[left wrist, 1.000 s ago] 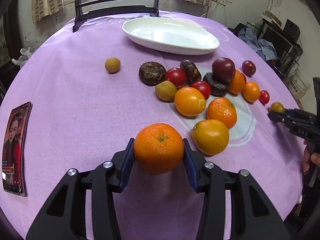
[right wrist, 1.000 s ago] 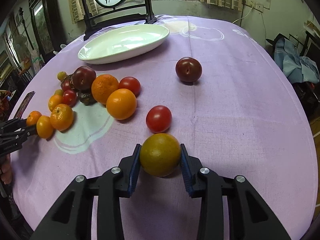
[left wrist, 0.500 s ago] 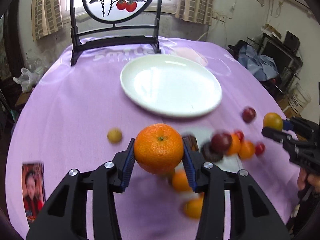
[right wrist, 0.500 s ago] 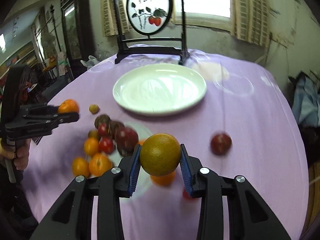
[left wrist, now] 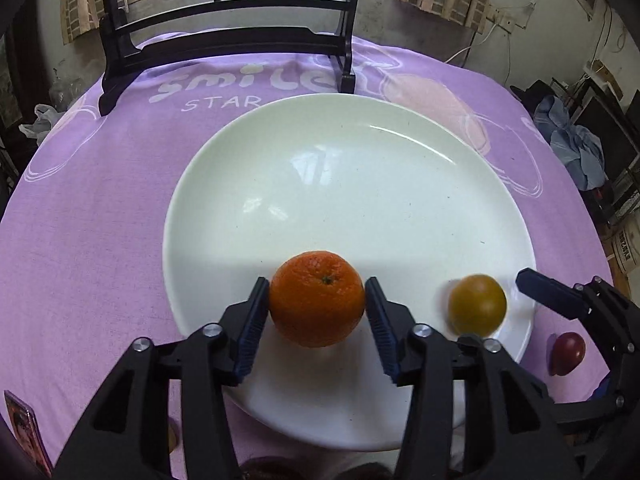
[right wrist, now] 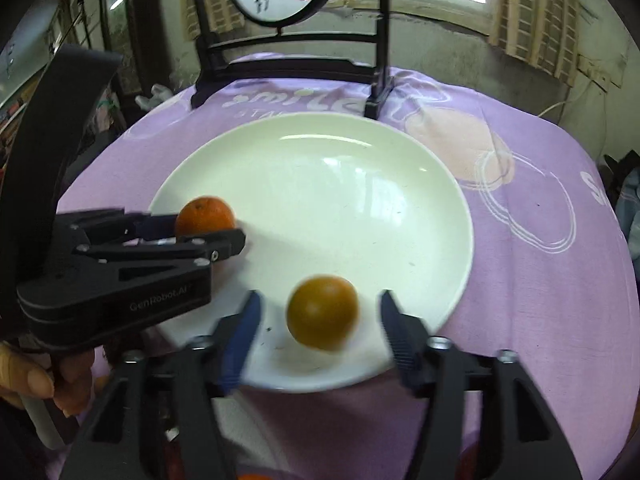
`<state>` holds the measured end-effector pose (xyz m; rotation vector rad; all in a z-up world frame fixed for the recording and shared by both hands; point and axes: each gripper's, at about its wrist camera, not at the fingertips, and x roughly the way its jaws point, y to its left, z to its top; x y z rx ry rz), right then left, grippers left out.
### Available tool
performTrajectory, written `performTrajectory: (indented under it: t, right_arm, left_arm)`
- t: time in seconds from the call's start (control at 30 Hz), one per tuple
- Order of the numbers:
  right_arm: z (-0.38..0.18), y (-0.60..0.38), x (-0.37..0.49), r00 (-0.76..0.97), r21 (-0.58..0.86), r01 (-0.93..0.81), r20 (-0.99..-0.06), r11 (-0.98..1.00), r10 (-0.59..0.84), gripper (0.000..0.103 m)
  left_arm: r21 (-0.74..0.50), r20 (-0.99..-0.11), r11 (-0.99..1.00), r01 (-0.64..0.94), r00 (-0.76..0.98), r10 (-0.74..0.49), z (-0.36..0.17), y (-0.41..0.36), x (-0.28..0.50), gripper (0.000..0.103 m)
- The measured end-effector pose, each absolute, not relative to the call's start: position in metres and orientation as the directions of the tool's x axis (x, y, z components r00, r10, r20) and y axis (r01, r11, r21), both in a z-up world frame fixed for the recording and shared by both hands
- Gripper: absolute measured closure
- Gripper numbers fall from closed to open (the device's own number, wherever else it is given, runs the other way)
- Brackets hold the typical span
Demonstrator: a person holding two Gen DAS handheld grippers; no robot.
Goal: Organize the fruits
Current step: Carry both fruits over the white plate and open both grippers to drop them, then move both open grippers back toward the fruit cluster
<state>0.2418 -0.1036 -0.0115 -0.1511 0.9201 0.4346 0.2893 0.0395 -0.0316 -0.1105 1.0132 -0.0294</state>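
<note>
Your left gripper (left wrist: 316,316) sits low over the near part of the white plate (left wrist: 360,184), its jaws having just been opening; the orange mandarin (left wrist: 317,298) lies between the blue pads, and a thin gap shows at the right pad, while contact at the left pad cannot be settled from this view. Treat that grip as released or nearly so. Your right gripper (right wrist: 320,316) has also just been opening — its jaws stand well apart, and the greenish-yellow citrus (right wrist: 322,312) lies between them with clear space on both sides, blurred, over the near rim area of the plate. From the left wrist view the same fruit appears at the plate's right edge, just beside one finger of the right gripper. A dark red plum (left wrist: 567,352) rests on the purple tablecloth (left wrist: 88,216) just outside the plate on that side. A hand (right wrist: 48,376) grips the left tool's handle at lower left of the right wrist view. Behind the plate stands a black wooden stand (right wrist: 288,68) carrying a round painted panel — both upright at the table's far edge.
</note>
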Motion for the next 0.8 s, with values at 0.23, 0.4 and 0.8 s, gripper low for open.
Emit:
performTrajectory:
  t: [0.23,0.4,0.8]
  right_arm:
    - [0.004,-0.151,0.200,0.548,0.126,-0.412,-0.757,0.902,0.356,0.018]
    - [0.004,-0.198,0.151,0.565,0.157,-0.387,-0.738,0.909,0.368,0.007]
    - [-0.043,-0.211,0.076,0.505,-0.001,-0.401,-0.835,0.916,0.220,0.006]
  left_arm:
    - [-0.113,-0.778,0.994,0.001,0.622,-0.089,0.007,0.050,0.229,0.016]
    - [-0.138,-0.757,0.990,-0.003,0.645,-0.104,0.011,0.060,0.162,0.008]
    - [-0.143,-0.772,0.989,0.021,0.624,-0.125,-0.006,0.055,0.064,0.008]
